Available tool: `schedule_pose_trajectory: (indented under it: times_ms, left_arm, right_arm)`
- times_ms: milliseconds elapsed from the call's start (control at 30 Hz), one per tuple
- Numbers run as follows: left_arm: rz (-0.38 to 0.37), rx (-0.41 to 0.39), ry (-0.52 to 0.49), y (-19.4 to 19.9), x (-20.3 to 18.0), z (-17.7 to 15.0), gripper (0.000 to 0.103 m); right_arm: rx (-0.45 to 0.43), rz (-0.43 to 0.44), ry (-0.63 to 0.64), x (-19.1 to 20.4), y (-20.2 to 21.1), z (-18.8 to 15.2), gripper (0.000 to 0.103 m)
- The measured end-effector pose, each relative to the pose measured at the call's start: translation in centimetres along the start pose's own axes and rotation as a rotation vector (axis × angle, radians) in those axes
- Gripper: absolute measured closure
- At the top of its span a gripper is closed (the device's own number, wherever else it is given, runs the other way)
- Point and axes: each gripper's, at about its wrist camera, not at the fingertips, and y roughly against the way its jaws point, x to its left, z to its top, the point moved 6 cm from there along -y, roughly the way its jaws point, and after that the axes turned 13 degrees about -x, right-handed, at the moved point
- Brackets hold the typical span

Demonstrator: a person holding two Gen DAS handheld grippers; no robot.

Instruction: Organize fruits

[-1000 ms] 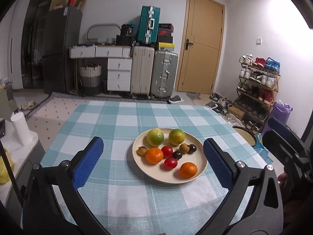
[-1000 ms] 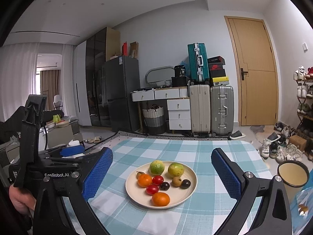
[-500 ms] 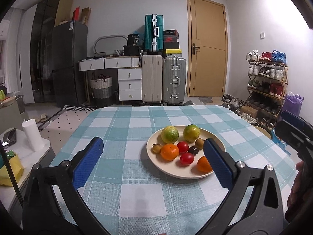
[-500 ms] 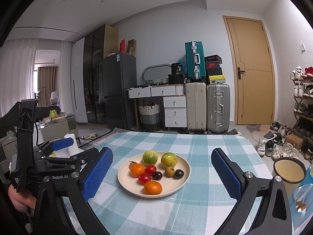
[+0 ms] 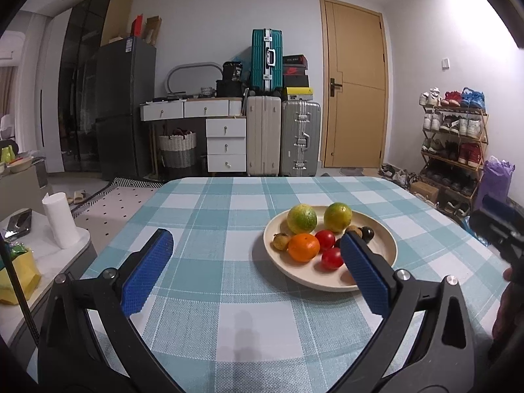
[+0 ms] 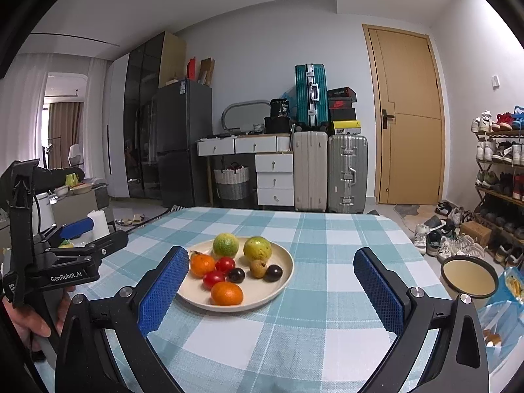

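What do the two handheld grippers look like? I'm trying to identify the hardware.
Both grippers, left and right, share black angular frames, silver screws and blue textured finger pads. In the right wrist view the left unit's body reads "GenRobot.AI" in white, with a thin black cable. A bare hand grips it.

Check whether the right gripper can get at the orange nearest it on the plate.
Probably yes: the right gripper is open, the front orange lies uncovered at the plate's near edge, nothing standing between.
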Motion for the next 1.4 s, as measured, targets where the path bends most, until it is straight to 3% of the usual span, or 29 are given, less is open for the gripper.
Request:
schedule_pose_trajectory:
  times_ms: [367,567,1400]
  left_arm:
    - [-0.011,0.006,-0.02,-0.5,-0.3,-0.2,0.001]
    - [-0.01,0.001,-0.019,-0.4,-0.3,-0.2,0.001]
    - [-0.01,0.001,-0.018,-0.4,-0.3,-0.2,0.001]
  right_arm:
    - [0.078,0.042,-0.01,0.3,-1.1,-1.4,0.0]
    - [0.064,0.069,0.036,1.5,-0.9,-1.5,0.0]
    - [0.065,0.095,0.018,1.5,-1.1,-1.6,0.0]
